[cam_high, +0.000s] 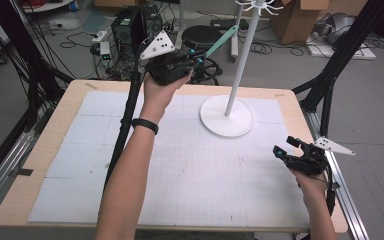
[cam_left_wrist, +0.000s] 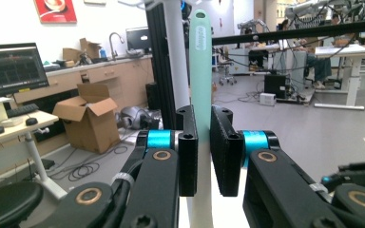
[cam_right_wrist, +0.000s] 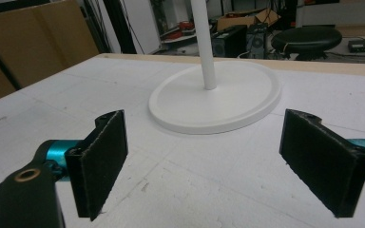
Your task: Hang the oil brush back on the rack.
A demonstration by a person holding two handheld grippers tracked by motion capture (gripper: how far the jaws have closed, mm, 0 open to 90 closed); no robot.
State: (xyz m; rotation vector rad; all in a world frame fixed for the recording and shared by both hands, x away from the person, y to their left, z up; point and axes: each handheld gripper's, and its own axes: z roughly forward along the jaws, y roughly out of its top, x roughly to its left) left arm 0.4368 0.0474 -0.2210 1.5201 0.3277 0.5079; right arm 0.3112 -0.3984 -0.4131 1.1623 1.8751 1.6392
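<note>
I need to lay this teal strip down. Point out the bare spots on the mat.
Free: the white mat between the left forearm and right tool, and its far-left corner. Crowded: the stand's round base, far right.

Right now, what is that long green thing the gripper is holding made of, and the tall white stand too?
The mint-green tool looks like matte silicone or soft plastic: smooth, one even colour, with raised lettering. The left gripper pinches it. The white stand looks like painted metal or hard plastic: an even satin sheen on its round base and thin pole. I cannot tell which.
</note>
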